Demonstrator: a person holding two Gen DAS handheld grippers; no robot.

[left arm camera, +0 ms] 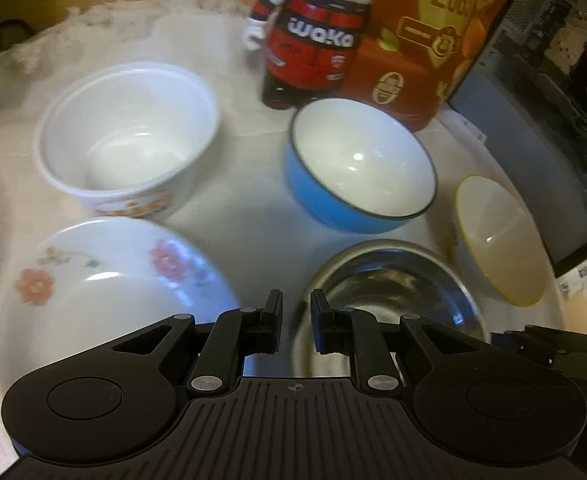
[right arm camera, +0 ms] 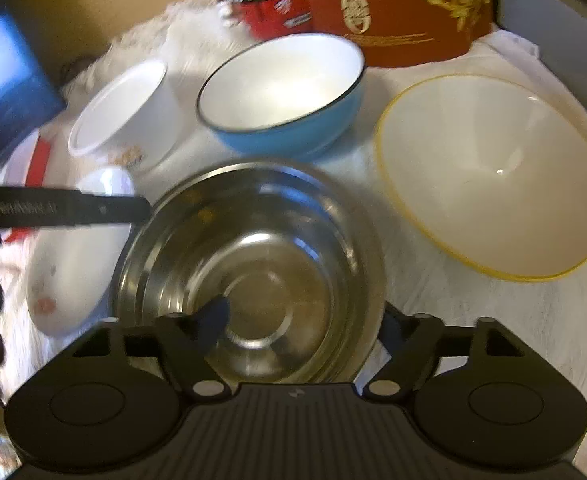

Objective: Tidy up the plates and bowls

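- Left wrist view: the left gripper (left arm camera: 296,322), nearly closed and holding nothing, hangs between the floral bowl (left arm camera: 109,280) and the steel bowl (left arm camera: 393,300); five bowls sit apart on the counter (left arm camera: 245,224), unstacked.
- Right wrist view: the right gripper (right arm camera: 305,326), half open, straddles the steel bowl's near rim, not yet gripping.

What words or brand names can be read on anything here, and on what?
"waka": chest of the cartoon figure bottle.
"QUA" above "EGG", cut off by the frame: red box.
Seals and small print on that box: too blurred.
White lettering on the left gripper's black side, right wrist view: too blurred.
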